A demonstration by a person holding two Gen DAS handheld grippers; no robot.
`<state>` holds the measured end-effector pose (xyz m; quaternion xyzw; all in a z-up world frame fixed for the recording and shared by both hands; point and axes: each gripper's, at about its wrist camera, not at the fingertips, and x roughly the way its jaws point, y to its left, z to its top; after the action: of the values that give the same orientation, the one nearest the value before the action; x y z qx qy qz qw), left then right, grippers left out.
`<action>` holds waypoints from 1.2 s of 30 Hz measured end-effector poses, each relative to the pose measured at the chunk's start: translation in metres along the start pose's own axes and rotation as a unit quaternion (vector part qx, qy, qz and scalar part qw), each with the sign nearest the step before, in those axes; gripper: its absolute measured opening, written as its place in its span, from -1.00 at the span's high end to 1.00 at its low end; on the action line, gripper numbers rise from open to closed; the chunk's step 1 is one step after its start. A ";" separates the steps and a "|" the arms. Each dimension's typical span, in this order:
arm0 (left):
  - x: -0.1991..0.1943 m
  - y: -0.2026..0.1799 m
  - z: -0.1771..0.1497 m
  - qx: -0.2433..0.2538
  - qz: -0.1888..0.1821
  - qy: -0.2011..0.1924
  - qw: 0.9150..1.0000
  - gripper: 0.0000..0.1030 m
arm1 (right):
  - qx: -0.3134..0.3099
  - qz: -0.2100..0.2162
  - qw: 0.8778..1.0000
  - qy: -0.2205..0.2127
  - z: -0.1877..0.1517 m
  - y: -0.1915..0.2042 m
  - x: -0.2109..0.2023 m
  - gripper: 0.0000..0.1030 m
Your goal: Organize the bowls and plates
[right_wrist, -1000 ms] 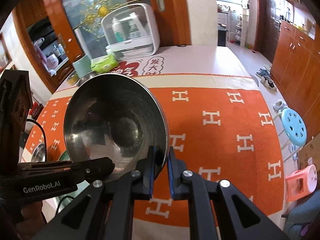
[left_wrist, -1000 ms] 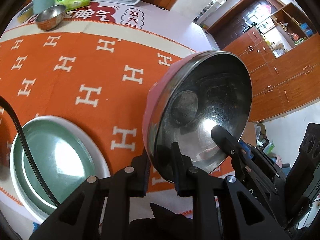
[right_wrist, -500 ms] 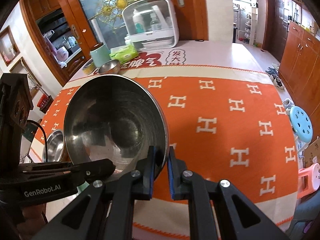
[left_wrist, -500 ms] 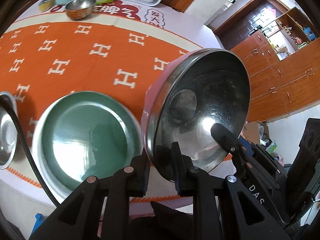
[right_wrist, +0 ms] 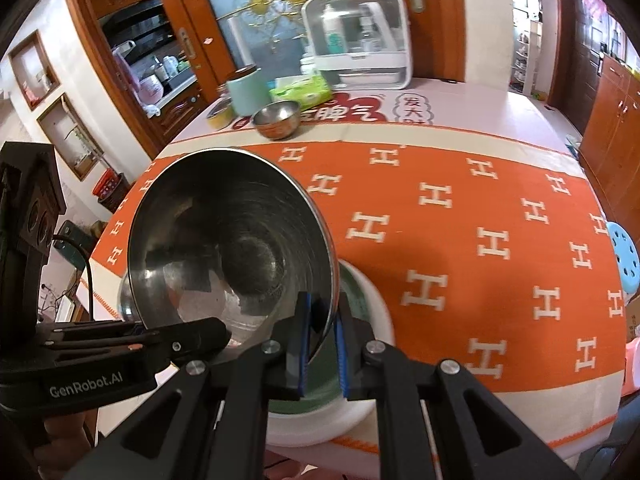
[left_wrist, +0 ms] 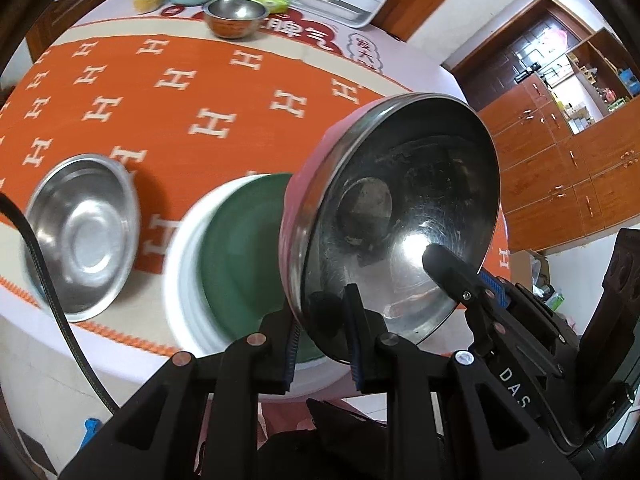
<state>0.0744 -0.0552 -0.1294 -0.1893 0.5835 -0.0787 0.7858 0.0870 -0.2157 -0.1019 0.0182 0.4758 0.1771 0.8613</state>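
At the near edge of the desk (right_wrist: 520, 92), I logged the white-rimmed green plate (left_wrist: 240, 240) lying flat, its rim reaching past the orange cloth (right_wrist: 460, 220) onto the pale border strip by the drop-off. Open cloth lay clear across the middle and right of the desk; the far end was crowded.

Item held: steel bowl (left_wrist: 400, 216), pink outside, mirror-bright inside with a dull round base, tipped steeply on edge with its mouth toward both cameras. It hung above the green plate, partly over it; I could not tell whether it touched. My left gripper (left_wrist: 320, 344) was clamped on the bowl's lower rim, one pad inside and one outside. My right gripper (right_wrist: 320, 340) pinched the same rim at another spot, blue pads tight on the thin steel wall.

Other vessels: a shallow steel bowl (left_wrist: 84, 232), empty, just left of the plate at the desk's near edge. A small steel bowl with an orange outside (right_wrist: 278, 119), empty, at the far end. Behind it stood a mint canister (right_wrist: 245, 94), a green tissue pack (right_wrist: 300, 90) and a clear-lidded white box (right_wrist: 358, 40) holding bottles.
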 end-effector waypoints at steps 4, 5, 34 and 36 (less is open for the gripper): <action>-0.011 0.028 -0.002 -0.008 0.004 0.000 1.000 0.63 | -0.009 0.004 1.000 0.005 -0.002 0.029 0.009 0.79; -0.013 0.035 -0.003 -0.010 0.005 0.000 1.000 0.63 | -0.011 0.005 1.000 0.006 -0.002 0.035 0.011 0.79; -0.028 0.175 0.021 -0.006 0.102 0.063 0.993 0.58 | -0.032 0.027 0.996 0.083 0.008 0.161 0.094 0.74; -0.025 0.184 0.022 -0.012 0.103 0.073 0.992 0.59 | -0.033 0.024 0.995 0.086 0.009 0.165 0.097 0.74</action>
<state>0.0696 0.1260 -0.1736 -0.1310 0.6568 -0.0041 0.7426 0.0938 -0.0285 -0.1429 -0.0140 0.5411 0.2146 0.8130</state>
